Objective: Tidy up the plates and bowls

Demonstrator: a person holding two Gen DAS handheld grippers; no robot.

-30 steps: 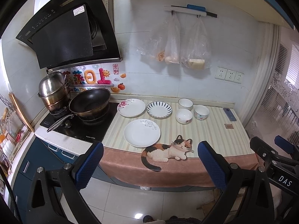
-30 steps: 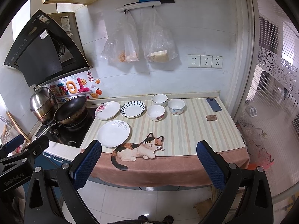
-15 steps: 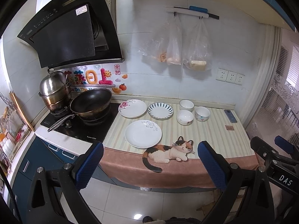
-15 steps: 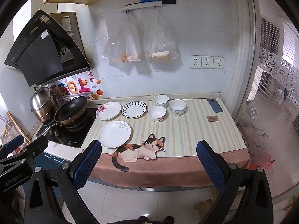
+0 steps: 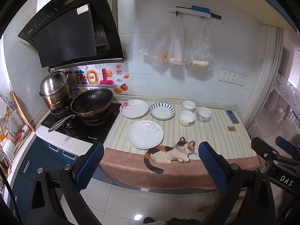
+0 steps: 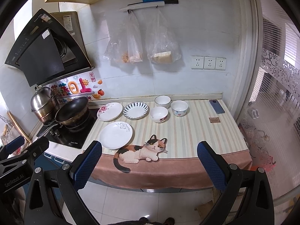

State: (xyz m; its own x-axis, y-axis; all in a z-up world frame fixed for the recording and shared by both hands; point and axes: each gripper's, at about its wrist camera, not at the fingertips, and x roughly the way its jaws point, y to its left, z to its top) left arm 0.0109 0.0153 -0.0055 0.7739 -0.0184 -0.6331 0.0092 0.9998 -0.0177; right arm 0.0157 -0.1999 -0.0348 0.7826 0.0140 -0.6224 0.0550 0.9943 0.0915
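Crockery sits untouched on the striped counter: three plates, with the plain white plate [image 5: 144, 134] nearest the edge, and three bowls [image 5: 194, 110] grouped to their right. Over the past second both views have crept slightly closer, so sorting has not begun. Left gripper [image 5: 150, 166] and right gripper [image 6: 149, 164] hang wide open and empty, well short of the counter.

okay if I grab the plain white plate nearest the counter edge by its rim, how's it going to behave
The white plate looks glazed and glossy, so probably slippery between the fingers. It seems rigid ceramic, likely chipping if dropped. It is shallow and lies flat on the cloth, so getting a finger under the rim may be awkward.
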